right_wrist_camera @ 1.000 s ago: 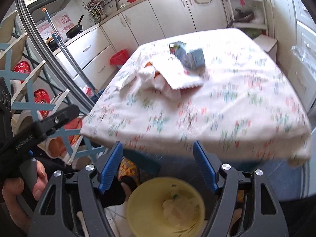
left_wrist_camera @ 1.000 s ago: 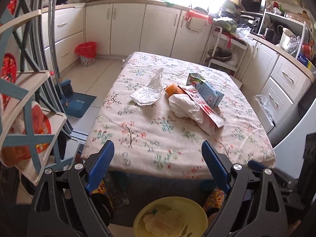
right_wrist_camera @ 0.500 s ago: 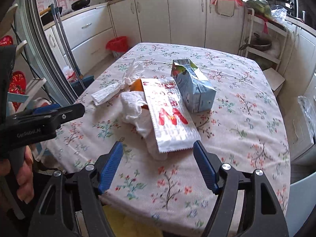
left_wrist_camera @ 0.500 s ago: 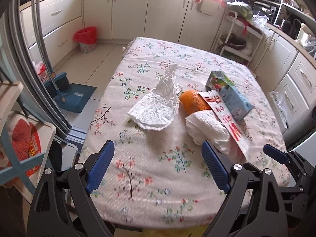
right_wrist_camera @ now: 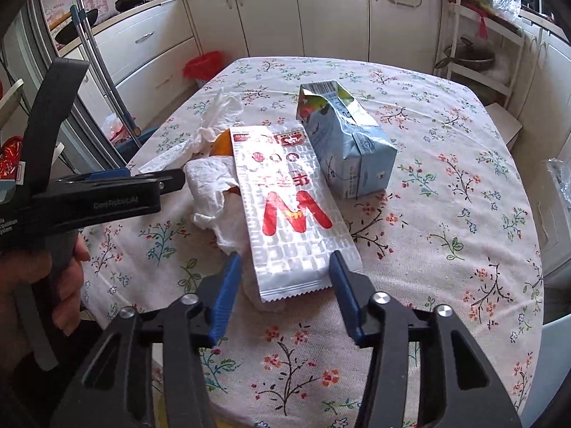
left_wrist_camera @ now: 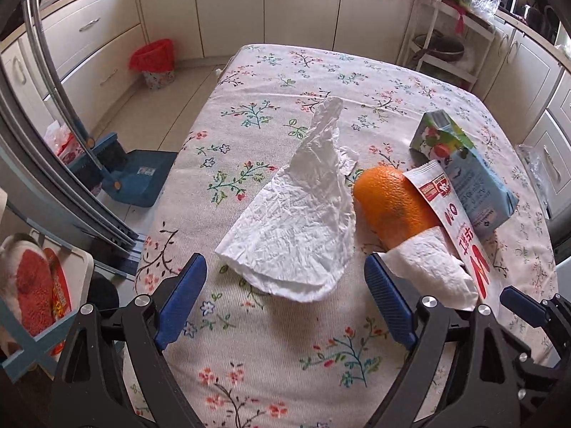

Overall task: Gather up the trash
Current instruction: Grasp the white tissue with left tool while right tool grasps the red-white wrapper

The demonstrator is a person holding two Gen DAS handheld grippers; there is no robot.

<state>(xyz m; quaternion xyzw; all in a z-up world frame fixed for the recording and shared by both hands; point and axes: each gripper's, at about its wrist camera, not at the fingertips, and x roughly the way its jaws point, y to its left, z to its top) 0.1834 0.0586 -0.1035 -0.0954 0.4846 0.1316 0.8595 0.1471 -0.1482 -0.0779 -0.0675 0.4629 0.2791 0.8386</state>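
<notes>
On the floral tablecloth (left_wrist_camera: pixel 285 374) lie a crumpled white napkin (left_wrist_camera: pixel 296 221), an orange (left_wrist_camera: pixel 389 203), a second tissue (left_wrist_camera: pixel 428 271), a silver-and-red wrapper (right_wrist_camera: pixel 285 207) and a blue carton (right_wrist_camera: pixel 349 149). My left gripper (left_wrist_camera: pixel 283 274) hovers wide open at the near edge of the napkin, with nothing pinched. My right gripper (right_wrist_camera: pixel 284 260) has its jaws closing on either side of the wrapper's near end; the pads do not press on it. The wrapper lies over the tissue and the orange. A person's hand (right_wrist_camera: pixel 60 278) holds the left gripper.
A red-lined bin (left_wrist_camera: pixel 153 60) stands on the floor by the cabinets. A blue dustpan and brush (left_wrist_camera: pixel 135 174) rest left of the table. A white trolley (right_wrist_camera: pixel 474 53) stands beyond the far right corner. Bare cloth shows in front of both grippers.
Both grippers have moved forward and down from the table's near edge to the trash. The right jaws have narrowed around the wrapper's end. The yellow bowl below has left view.
</notes>
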